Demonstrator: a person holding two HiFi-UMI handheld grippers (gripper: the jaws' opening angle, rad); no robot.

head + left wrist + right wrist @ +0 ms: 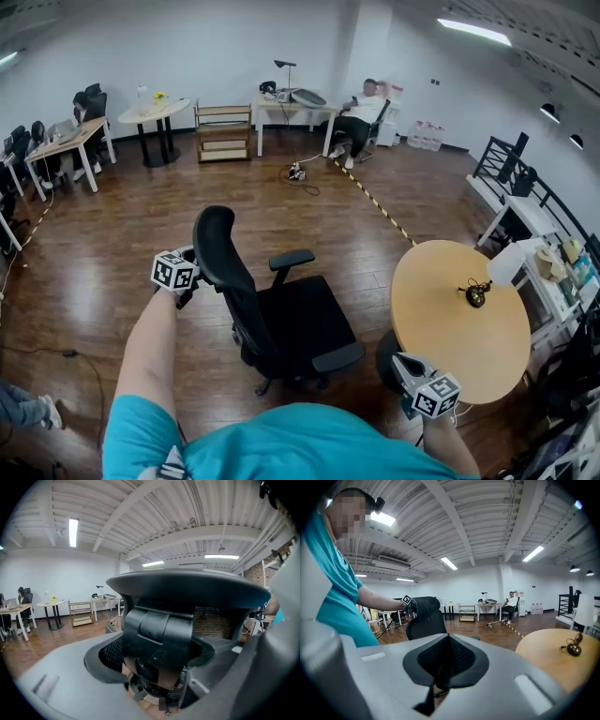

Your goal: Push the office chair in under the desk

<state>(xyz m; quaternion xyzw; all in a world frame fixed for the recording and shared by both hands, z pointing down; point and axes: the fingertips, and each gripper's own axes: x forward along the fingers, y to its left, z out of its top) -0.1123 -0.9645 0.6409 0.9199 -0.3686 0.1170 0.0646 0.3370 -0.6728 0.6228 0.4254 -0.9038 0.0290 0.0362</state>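
Wood floor (122,216); left claw (193,274) tight on office chair headrest (212,239), right claw (440,670) closed, empty.

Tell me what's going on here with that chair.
A person holds a gripper in each hand. The left gripper is clamped on the headrest at the top of the chair, from behind its back. The right gripper is shut on nothing and hangs near the edge of the round table. The chair faces the table but stands apart from it, not yet pushed under.
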